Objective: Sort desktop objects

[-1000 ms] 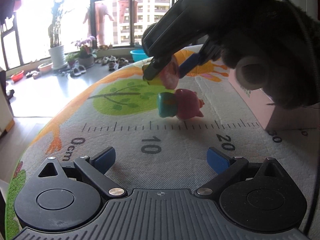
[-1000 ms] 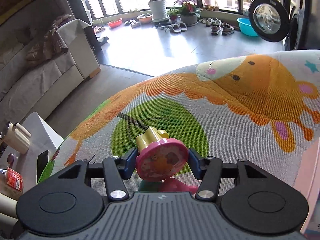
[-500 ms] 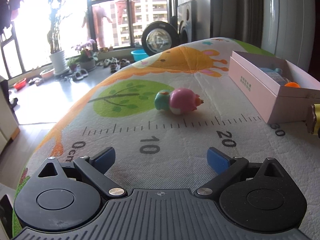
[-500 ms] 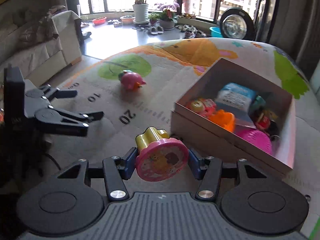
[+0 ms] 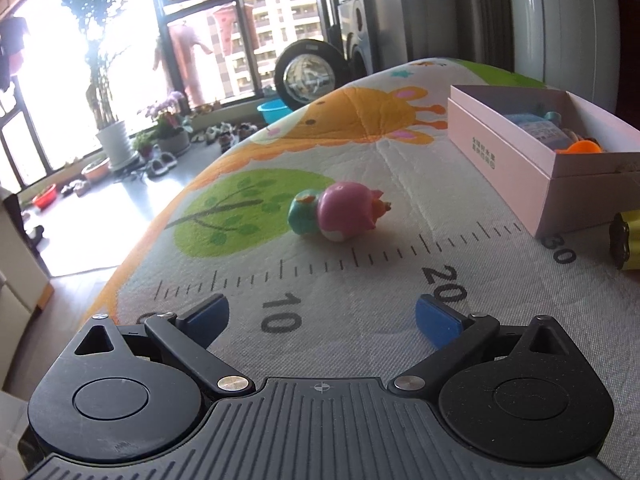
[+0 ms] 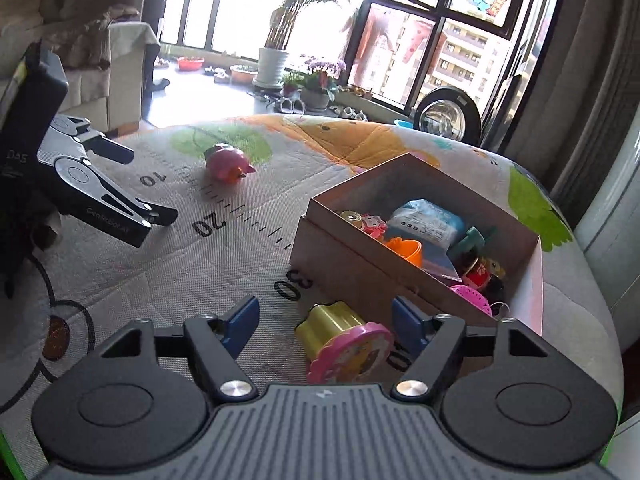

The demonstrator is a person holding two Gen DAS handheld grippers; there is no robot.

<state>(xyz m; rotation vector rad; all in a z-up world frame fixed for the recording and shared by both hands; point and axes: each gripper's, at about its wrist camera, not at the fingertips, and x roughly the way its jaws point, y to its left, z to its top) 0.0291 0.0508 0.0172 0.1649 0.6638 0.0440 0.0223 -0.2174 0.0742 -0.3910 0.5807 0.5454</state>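
Observation:
A pink and teal pig toy (image 5: pixel 338 213) lies on the printed mat, also in the right wrist view (image 6: pixel 227 164). My left gripper (image 5: pixel 322 316) is open and empty, a short way in front of the pig toy; it shows from outside in the right wrist view (image 6: pixel 148 184). My right gripper (image 6: pixel 326 322) is open. A gold and pink stamp toy (image 6: pixel 344 342) lies tilted on the mat between its fingers, by the pink box (image 6: pixel 348 264). The stamp's edge shows in the left wrist view (image 5: pixel 626 240).
The pink box (image 5: pixel 516 160) holds several small toys, among them an orange cup (image 6: pixel 406 250) and a blue packet (image 6: pixel 428 220). The mat (image 5: pixel 360 280) has a ruler print. The table edge drops off to the left. A sofa (image 6: pixel 120 68) stands beyond.
My right gripper carried the stamp toy from beside the pig toy to the box's near side, then opened and let it go onto the mat. The left gripper stayed in place, open.

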